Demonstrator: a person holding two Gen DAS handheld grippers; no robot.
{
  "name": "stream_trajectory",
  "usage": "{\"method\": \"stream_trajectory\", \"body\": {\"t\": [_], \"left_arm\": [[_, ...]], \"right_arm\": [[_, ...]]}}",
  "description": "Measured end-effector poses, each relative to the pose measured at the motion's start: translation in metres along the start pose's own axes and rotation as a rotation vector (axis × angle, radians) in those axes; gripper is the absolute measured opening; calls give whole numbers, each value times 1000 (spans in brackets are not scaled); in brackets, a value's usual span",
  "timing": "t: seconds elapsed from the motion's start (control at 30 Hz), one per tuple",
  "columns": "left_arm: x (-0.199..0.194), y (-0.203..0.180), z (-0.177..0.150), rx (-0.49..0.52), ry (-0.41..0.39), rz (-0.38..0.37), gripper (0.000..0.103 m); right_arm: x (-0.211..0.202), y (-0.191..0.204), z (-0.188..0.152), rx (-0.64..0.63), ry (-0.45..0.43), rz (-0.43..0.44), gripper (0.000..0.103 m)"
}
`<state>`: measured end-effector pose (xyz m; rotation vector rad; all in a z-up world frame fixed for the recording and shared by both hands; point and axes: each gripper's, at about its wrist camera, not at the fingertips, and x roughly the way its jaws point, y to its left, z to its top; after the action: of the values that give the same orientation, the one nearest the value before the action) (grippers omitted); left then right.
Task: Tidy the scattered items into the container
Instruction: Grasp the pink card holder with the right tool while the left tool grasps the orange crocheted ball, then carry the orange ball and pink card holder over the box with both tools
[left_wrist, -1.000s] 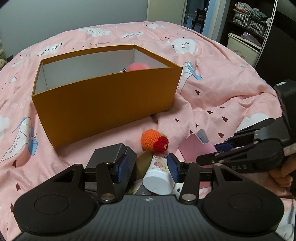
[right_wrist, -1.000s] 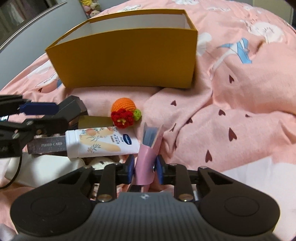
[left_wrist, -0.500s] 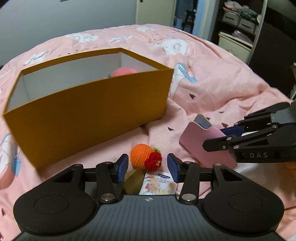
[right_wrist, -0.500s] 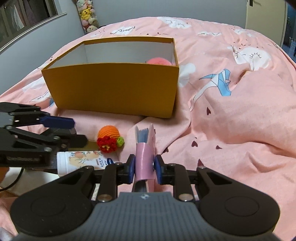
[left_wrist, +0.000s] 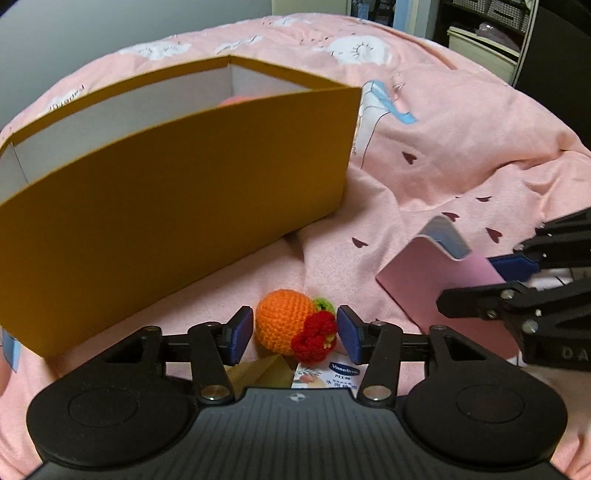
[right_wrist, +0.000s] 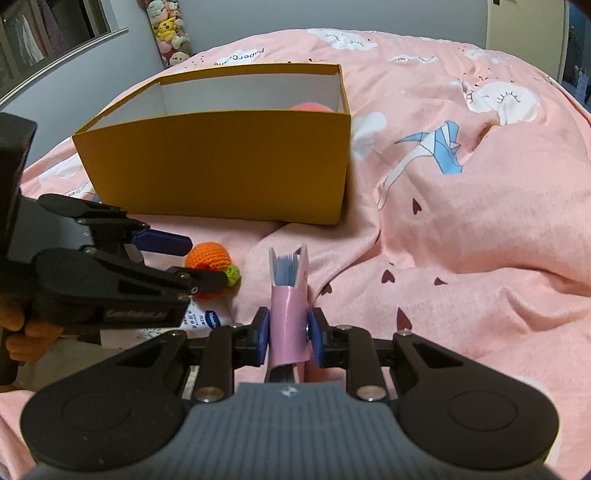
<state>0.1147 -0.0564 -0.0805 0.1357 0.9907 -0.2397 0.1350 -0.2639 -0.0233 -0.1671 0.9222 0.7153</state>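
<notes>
the left gripper (left_wrist: 294, 333) points down at a crocheted orange ball (left_wrist: 281, 322) with a red flower and a green tip, lying on the pink bedspread (left_wrist: 461, 147). its jaws are opening, with the ball between the 2 blue pads and neither pad pressing on it. just under the ball, partly hidden by the gripper body, lie a white vaseline tube (left_wrist: 334, 373) and a tan folded card (left_wrist: 264, 371).

the right gripper (right_wrist: 287, 334) has its jaws closed on a pink card holder (right_wrist: 287, 321), held upright with its open top showing blue inserts. in the left wrist view the same holder sits at the right edge, clamped in the black fingers.

the orange box (right_wrist: 221, 162), the container, stands on the bedspread behind the scattered items, close to the ball but not touching it. its inside is white, and a pink rounded thing (right_wrist: 312, 108) shows in its far right corner; what it is cannot be told.

in the right wrist view, fingers of a hand (right_wrist: 22, 332) curl around the left gripper's handle at the left edge. stuffed toys (right_wrist: 170, 33) hang against the wall in the background.
</notes>
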Motion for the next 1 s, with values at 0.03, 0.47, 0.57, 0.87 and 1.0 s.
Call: {"method": "stream_trajectory", "body": {"t": [0.03,0.47,0.57,0.87,1.0], "left_arm": [[2,0,1,-2,4,0,61],[2,0,-1,-8,-5,27,54],[-4,3,-2,-39,-20,20,53],[-41,4,8,-67,-121,5,53],[-59,4,16,-75,-169,-2,53]], "right_arm": [[0,-1,0,4,1,0,25],[0,-1,-3,16,-1,-1,25],[-1,-1,-3,18,-4,-1,25],[-17,4,9,-2,-54,8,25],[-26,5,18,-14,-86,0,25]]}}
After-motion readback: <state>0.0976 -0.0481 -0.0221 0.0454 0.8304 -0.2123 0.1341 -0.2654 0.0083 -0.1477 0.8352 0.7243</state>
